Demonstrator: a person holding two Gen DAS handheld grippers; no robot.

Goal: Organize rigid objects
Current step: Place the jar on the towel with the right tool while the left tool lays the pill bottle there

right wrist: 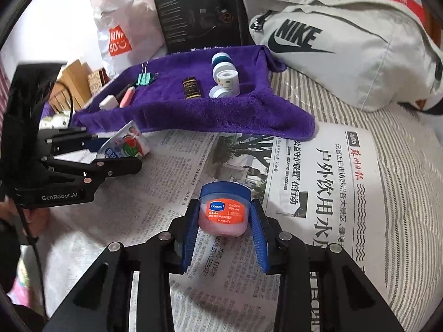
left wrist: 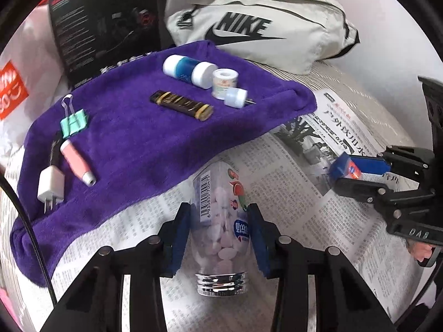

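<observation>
Clearly, right tool (right wrist: pixel 224 222) grips HANBOLI jar (right wrist: pixel 223 211).

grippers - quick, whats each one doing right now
Left gripper: shut on the tablet bottle.
Right gripper: shut on the lip balm jar.

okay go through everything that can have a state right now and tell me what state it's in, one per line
left gripper: shut on the candy bottle
candy bottle: capped, held lying sideways
right gripper: shut on the lip balm jar
lip balm jar: lid on, upright
binder clip: closed, lying on the purple towel
waist bag: zipped shut
</observation>
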